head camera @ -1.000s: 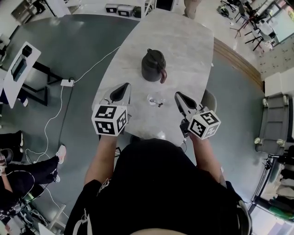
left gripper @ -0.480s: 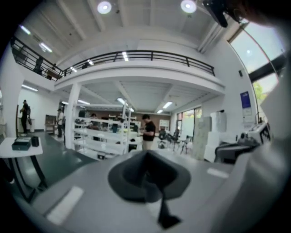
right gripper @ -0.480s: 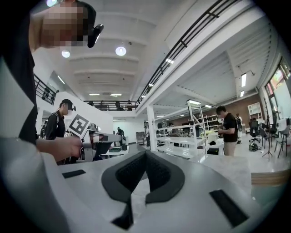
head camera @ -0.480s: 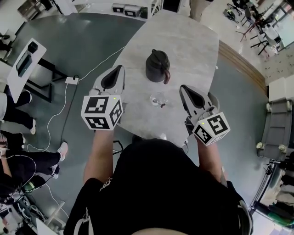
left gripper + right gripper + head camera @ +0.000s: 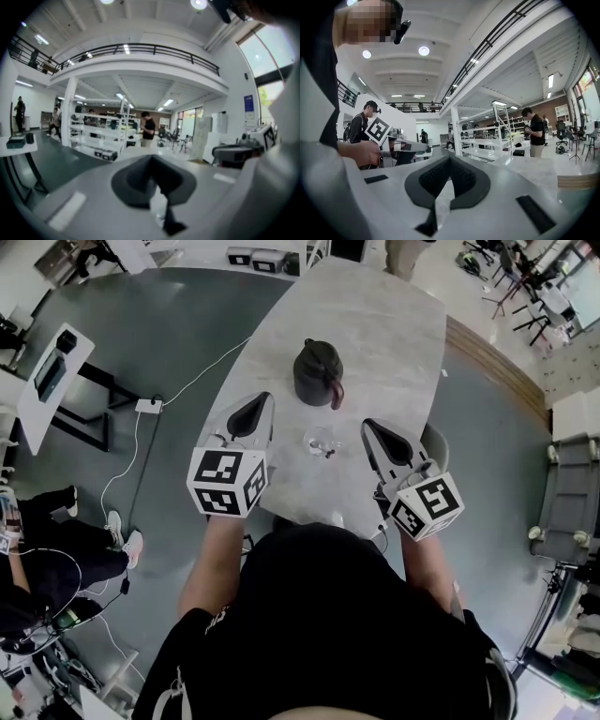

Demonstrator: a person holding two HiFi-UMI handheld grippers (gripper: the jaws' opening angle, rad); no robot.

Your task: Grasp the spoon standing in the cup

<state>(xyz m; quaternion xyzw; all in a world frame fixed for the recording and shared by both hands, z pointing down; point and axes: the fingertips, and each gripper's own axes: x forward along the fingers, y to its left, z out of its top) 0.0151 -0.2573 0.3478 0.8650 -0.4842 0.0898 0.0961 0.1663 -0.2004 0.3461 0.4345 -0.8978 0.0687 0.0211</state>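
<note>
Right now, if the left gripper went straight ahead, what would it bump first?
Nothing nearby, it seems. The left gripper points past the left side of the dark jug, with the cup off to its right. Its own view shows open room ahead; depth is unsure.

Long pale grey marble-look table (image 5: 375, 324) with rounded corners, standing on dark grey floor (image 5: 169, 334), carries a squat dark jug (image 5: 316, 373) with a reddish handle near its middle and a small clear glass cup (image 5: 322, 442) near the jug, toward the person's end, not touching.
</note>
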